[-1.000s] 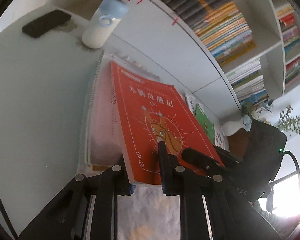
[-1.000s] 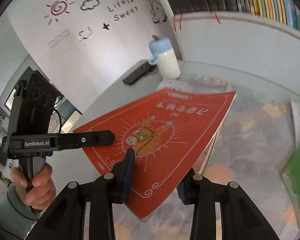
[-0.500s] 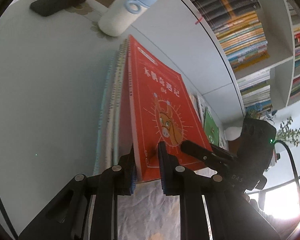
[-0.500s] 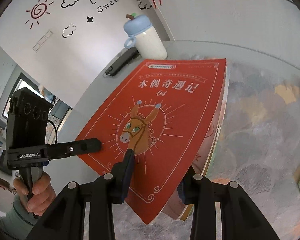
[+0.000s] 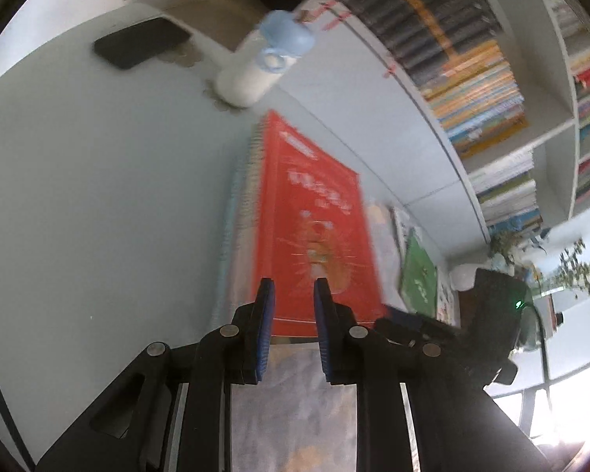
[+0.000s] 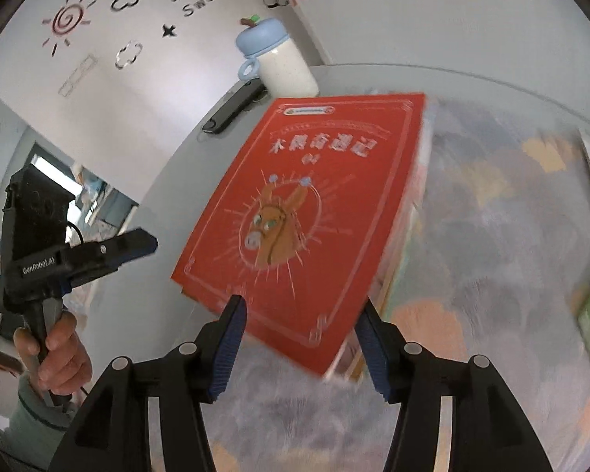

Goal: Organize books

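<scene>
Your red paperback book with the donkey cover point(image 6: 306, 212) lay on the book stack on the desk point(image 5: 98, 196), long axis running away from you; right gripper point(image 6: 301, 338) jaws open, straddling its near edge; left gripper point(image 5: 293, 314) jaws parted, empty, just short.

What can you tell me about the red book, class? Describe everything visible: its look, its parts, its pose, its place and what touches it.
The red book is a thin paperback with a glossy cover: an orange donkey head in a sunburst ring, pale Chinese title lines, a thin ornate border. It lies on top of a stack of books on the table, below the white bottle. The right claw is open astride its near edge; the left claw is open, off to the side.
</scene>
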### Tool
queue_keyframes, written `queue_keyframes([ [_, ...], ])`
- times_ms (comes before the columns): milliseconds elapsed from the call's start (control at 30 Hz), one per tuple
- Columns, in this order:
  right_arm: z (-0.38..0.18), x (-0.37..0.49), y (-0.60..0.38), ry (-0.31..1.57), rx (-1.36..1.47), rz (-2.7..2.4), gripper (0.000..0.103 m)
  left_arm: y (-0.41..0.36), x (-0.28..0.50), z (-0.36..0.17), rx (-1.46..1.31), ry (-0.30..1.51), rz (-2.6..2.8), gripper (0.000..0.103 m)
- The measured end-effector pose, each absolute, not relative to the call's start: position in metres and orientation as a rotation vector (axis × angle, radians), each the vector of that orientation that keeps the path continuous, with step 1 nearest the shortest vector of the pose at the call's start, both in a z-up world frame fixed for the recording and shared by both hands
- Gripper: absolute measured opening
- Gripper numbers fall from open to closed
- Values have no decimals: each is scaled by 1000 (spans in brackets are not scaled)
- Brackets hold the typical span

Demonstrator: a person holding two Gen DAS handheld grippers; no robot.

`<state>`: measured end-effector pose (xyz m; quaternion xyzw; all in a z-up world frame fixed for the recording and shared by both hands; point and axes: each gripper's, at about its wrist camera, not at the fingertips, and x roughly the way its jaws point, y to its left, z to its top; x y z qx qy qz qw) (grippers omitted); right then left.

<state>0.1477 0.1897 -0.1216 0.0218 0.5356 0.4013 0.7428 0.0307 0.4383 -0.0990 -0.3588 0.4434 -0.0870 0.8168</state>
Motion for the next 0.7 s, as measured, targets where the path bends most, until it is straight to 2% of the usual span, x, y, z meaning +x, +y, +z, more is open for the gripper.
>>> queue_keyframes([
  [133,-113,132,156,1150,87,844,54,400,48,-84,-715,957,-273,17],
  [367,-121,115,47,1150,197,657,54,281,102,-79,-569,1062,-476,18],
  [467,-127,113,-12,1142,282,559,54,228,128,-76,-509,1091,-542,26],
  [700,-127,115,-121,1087,419,366,54,143,187,-87,-407,1167,-593,27],
])
